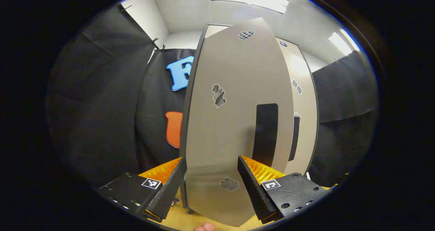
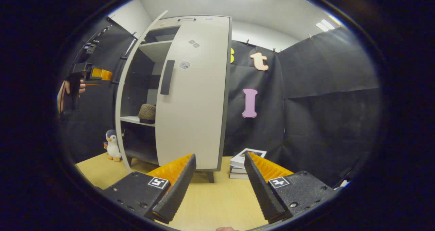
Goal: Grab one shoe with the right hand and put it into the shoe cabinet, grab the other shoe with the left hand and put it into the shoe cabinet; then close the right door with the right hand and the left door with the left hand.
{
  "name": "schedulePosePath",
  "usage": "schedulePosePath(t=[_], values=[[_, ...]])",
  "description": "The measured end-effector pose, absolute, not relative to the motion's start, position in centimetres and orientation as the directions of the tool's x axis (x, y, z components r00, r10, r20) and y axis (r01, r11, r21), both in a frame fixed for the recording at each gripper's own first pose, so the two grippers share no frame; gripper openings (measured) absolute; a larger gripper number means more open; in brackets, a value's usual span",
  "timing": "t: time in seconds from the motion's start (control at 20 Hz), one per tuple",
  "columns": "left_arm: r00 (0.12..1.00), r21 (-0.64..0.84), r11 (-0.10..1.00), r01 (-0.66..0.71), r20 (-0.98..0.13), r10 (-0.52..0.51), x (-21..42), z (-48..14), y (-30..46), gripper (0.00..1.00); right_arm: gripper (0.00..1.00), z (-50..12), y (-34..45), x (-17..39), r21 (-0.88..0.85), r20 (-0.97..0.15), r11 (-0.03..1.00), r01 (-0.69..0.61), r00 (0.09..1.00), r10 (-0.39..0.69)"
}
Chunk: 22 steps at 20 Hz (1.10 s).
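Doors are finishing the job: left door (image 1: 234, 122) is standing ajar before the left gripper (image 1: 212, 187), jaws apart and empty, right door (image 2: 193, 98) is sitting closed beyond the right gripper (image 2: 219, 187) (also empty, open); stiff, light panel, probably best pushed near its handle (image 1: 265, 134), shoe (image 2: 147, 113) shelved.

Shoe cabinet (image 2: 190, 88): tall, pale grey, dark-edged, standing on the wooden floor. Right door (image 2: 195, 98) shut flat, dark vertical handle. Left door (image 1: 234, 122) swung open, same handle, stickers on its face. One brown shoe (image 2: 147, 112) sits upright on the middle shelf inside.
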State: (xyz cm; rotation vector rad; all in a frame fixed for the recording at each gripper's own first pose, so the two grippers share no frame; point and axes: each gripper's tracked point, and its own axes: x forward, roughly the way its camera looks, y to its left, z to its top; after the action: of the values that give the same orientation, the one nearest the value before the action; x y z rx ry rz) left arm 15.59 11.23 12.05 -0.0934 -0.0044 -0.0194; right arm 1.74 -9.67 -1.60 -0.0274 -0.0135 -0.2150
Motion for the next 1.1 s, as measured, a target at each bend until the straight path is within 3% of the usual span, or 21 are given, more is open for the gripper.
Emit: schedulePosePath(t=[0.25,0.55,1.1], values=[[1.000,-0.080,0.997,0.002,0.013,-0.001,16.6,12.2,10.5,0.90,0.92,-1.7,-11.0,1.0,-0.014,0.016,0.969,0.246,0.969,-0.246],[1.000,-0.041,0.999,0.021,0.002,-0.021,13.2,12.0,9.3,0.92,0.92,-1.4,-11.7,1.0,0.022,0.016,0.969,0.245,0.969,-0.246],[0.998,-0.049,0.997,0.060,-0.018,-0.061,4.8,5.9,4.5,0.92,0.91,-0.3,-7.9,2.2,0.036,0.019,0.993,0.116,0.993,-0.117]])
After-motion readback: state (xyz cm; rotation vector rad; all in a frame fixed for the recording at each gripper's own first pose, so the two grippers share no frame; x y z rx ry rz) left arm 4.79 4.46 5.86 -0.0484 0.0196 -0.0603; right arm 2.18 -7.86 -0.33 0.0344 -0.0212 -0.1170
